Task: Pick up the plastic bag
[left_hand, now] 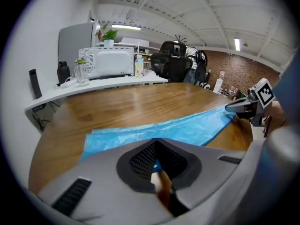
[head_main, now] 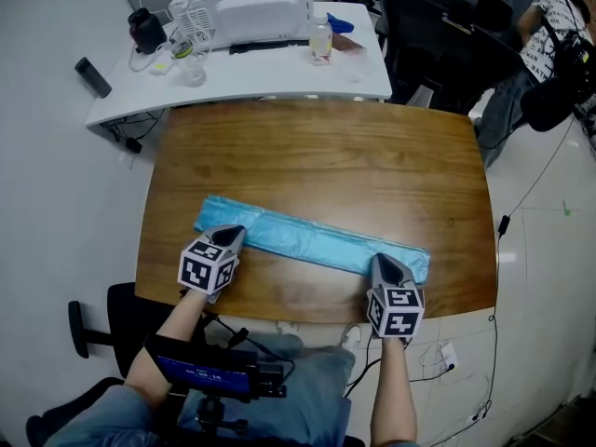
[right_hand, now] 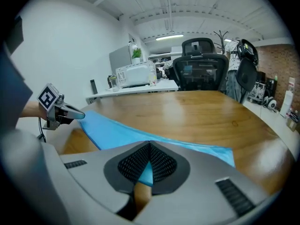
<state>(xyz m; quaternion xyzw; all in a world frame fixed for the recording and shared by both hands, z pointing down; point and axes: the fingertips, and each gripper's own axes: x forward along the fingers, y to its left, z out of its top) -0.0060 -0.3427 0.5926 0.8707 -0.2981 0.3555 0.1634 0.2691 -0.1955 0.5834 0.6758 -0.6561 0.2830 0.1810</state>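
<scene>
The left gripper and the right gripper are both pinched shut on the near edge of the blue plastic bag. It lies flat on the brown table. Grabbing looks done. Next, lift both ends together.

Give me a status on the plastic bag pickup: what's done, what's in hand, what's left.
Done: the approach. Each gripper sits at one end of the plastic bag, a long folded blue strip.
In hand: the grasp. The left gripper and right gripper are each shut with blue film pinched between the jaws.
Left: the lift. The bag appears to lie flat on the wooden table, not yet raised.
</scene>
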